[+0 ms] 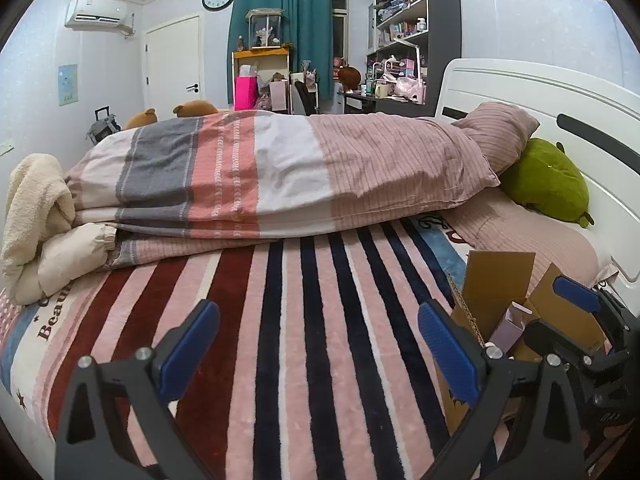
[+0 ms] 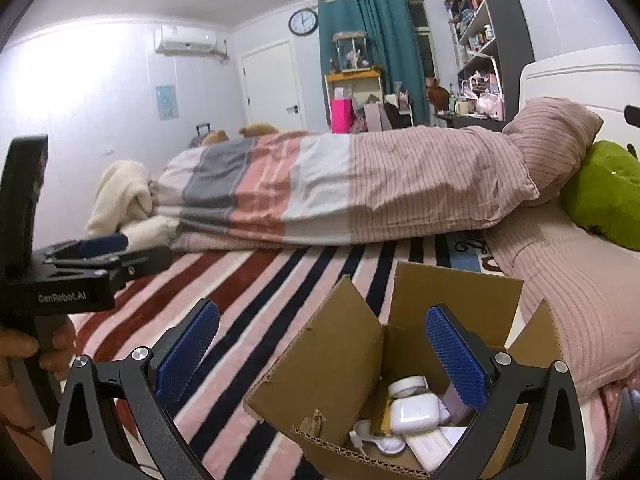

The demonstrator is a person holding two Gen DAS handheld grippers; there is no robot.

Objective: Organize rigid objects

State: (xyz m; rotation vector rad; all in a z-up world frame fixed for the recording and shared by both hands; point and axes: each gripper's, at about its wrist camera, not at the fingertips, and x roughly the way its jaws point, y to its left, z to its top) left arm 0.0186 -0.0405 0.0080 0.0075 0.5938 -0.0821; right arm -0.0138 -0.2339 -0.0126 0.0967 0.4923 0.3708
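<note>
An open cardboard box stands on the striped blanket, its flaps up. Inside lie several small white objects, among them a white earbud case and a pale purple carton. My right gripper is open and empty, hovering just above the box, its right finger over the opening. My left gripper is open and empty above the bare blanket, left of the box. The right gripper's body shows at the right edge of the left wrist view; the left gripper's body shows at the left of the right wrist view.
The striped blanket covers the bed's near half. A folded quilt lies across the middle. A pink pillow, a green plush and the white headboard are on the right. A cream fleece lies left.
</note>
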